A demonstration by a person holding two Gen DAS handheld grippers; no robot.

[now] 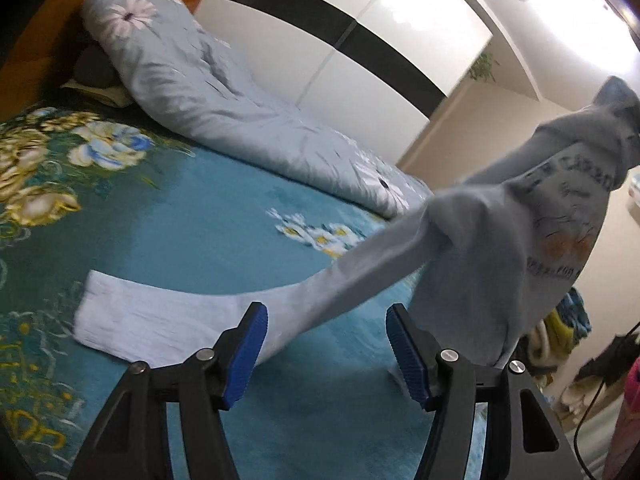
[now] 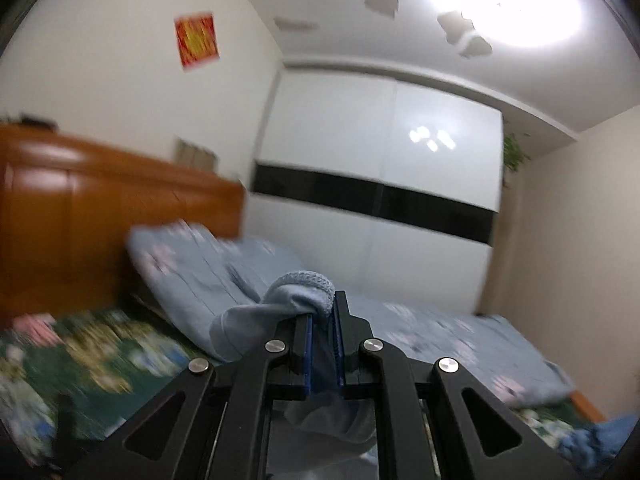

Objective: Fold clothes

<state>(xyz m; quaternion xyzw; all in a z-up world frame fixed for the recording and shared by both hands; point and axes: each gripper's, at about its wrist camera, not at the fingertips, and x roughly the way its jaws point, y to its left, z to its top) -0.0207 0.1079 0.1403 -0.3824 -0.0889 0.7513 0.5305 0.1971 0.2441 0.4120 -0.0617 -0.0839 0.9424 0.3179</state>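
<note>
A light blue sweatshirt (image 1: 552,216) with a printed front hangs in the air at the right of the left wrist view. One sleeve (image 1: 168,316) trails down and lies flat on the teal floral bedspread (image 1: 192,232). My left gripper (image 1: 326,316) is open and empty, low over the bed, with the sleeve just beyond its fingers. My right gripper (image 2: 322,316) is shut on the sweatshirt's ribbed edge (image 2: 304,284) and holds it up high above the bed.
A rolled pale blue quilt (image 1: 208,100) with flower prints lies along the far side of the bed. A wooden headboard (image 2: 100,208) stands at the left. White wardrobe doors (image 2: 380,200) with a black band stand behind. Piled clothes (image 1: 560,332) and a cable lie at the right.
</note>
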